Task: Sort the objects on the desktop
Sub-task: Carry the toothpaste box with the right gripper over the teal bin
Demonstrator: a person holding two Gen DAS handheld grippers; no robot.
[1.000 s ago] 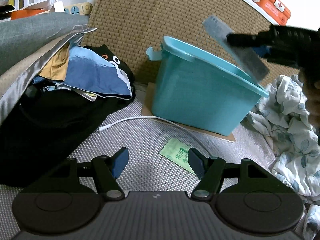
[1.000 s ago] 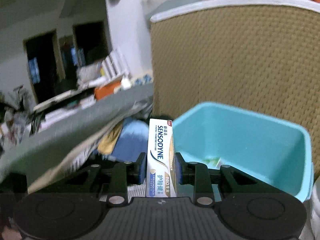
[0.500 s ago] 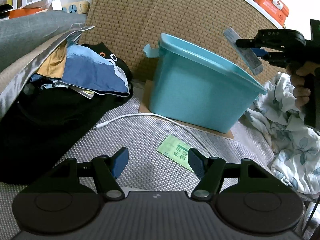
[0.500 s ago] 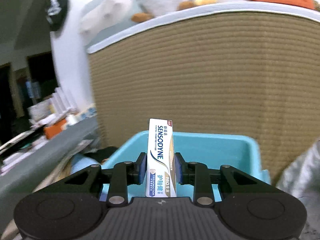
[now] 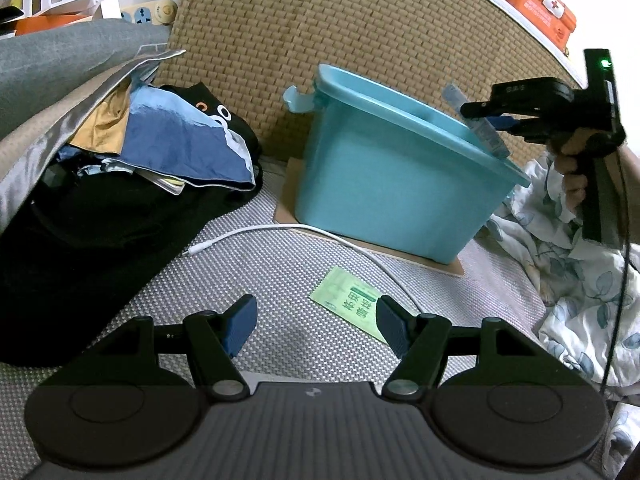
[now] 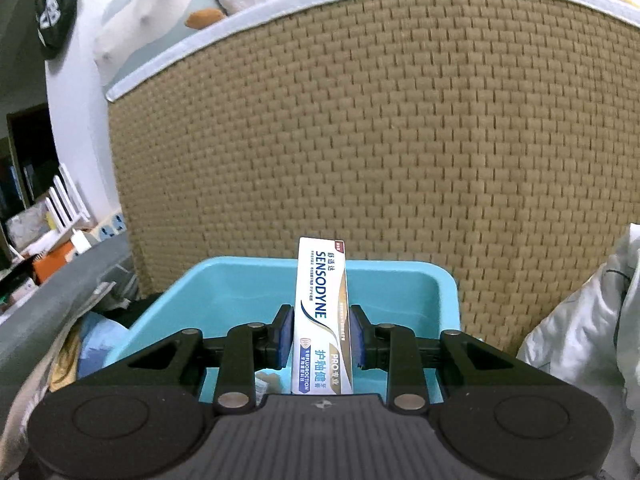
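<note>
**Toothpaste box over the bin, drop pending**

Right claw is clamped on a Sensodyne toothpaste box, held upright above the near rim of the teal plastic bin. Step in hand looks like the carry-and-place into the bin. Next move calls for easing further over the opening, then parting the jaws so the box falls inside. Left claw stands apart and empty, low over the woven mat, with a green sachet just ahead, likely next pick. White cable lies nearby.

Woven headboard – clothes pile, white cable.
</note>
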